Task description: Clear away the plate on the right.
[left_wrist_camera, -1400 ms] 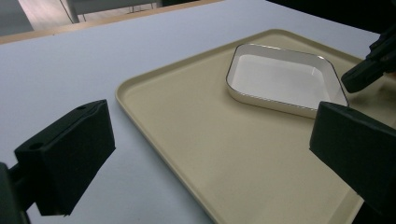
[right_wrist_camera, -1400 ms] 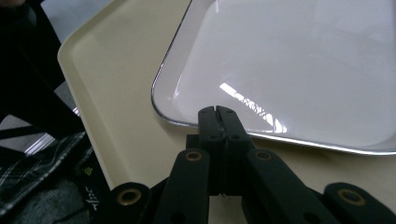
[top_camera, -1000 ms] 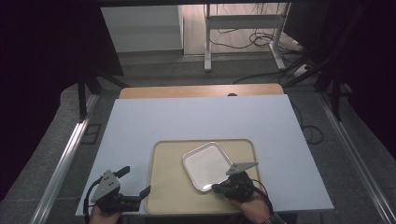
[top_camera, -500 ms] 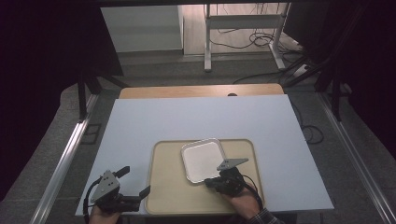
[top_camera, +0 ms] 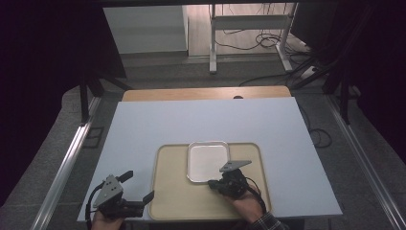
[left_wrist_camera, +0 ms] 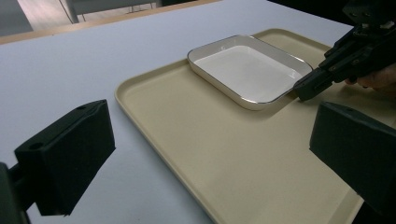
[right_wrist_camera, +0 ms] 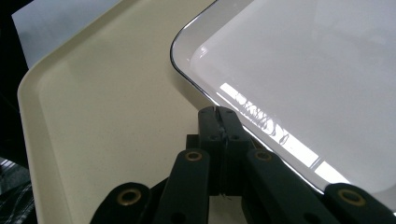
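A white rectangular dish (top_camera: 207,160) with a dark thin rim lies on a beige tray (top_camera: 172,196) at the table's near side. My right gripper (top_camera: 213,184) is shut, and its tips rest against the dish's near rim; the right gripper view has the joined tips (right_wrist_camera: 218,112) at the edge of the dish (right_wrist_camera: 303,70). Nothing shows between the jaws. My left gripper (top_camera: 137,187) stands open and empty at the tray's left edge, over the table. The left gripper view looks across the tray (left_wrist_camera: 196,135) to the dish (left_wrist_camera: 247,70) and the right gripper (left_wrist_camera: 301,91).
The tray sits on a pale blue table top (top_camera: 201,120), with a wooden strip (top_camera: 206,93) along its far edge. Behind the table are a metal stand (top_camera: 249,38) and cables (top_camera: 268,76) on the floor.
The right gripper has moved left and forward along the tray. The dish went with it, turning from a tilted position to square with the tray. The left gripper has stayed put.
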The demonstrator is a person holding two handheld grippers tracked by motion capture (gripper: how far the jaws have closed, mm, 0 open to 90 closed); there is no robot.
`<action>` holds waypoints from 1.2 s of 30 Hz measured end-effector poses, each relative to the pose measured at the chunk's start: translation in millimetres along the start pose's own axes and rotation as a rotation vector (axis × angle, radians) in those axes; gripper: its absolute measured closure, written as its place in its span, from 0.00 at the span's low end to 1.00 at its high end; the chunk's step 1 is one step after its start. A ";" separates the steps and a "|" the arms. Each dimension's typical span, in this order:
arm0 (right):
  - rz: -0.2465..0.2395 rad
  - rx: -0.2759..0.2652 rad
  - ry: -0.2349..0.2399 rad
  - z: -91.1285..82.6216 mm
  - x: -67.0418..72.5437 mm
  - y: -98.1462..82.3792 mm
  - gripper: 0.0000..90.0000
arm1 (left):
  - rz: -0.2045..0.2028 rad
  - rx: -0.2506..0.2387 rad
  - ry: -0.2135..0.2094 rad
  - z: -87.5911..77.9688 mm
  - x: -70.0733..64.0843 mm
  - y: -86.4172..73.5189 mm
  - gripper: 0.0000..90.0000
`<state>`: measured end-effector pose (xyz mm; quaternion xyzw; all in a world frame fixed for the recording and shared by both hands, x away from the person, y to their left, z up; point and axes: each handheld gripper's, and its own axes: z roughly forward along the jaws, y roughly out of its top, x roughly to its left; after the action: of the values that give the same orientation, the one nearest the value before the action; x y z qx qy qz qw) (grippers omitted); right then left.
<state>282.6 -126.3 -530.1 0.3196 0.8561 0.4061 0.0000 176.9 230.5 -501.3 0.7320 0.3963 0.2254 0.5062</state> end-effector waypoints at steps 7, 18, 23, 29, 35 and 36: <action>0.004 0.001 0.004 0.2 0.8 0.3 1.00 | 0.003 0.000 0.000 -0.2 -0.2 0.0 0.00; 0.008 -0.023 0.022 -7.9 1.9 3.1 0.94 | 0.005 0.001 0.000 -0.4 -0.5 0.0 0.00; 0.007 -0.034 0.021 -13.8 2.1 4.8 0.89 | 0.005 0.001 0.000 -0.4 -0.3 0.0 0.00; -0.009 -0.046 0.003 -18.1 1.4 5.9 0.83 | 0.006 0.001 -0.001 -0.5 -0.4 0.0 0.00; -0.024 -0.054 -0.015 -21.9 0.2 7.0 0.78 | 0.005 0.000 -0.002 -0.6 -0.2 -0.1 0.00; -0.026 -0.055 -0.019 -22.5 0.0 7.2 0.77 | 0.005 0.000 -0.002 -0.6 -0.2 -0.1 0.00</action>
<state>280.7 -138.6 -509.9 0.3120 0.8486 0.4266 0.0222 176.4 230.7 -501.1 0.7334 0.3940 0.2258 0.5059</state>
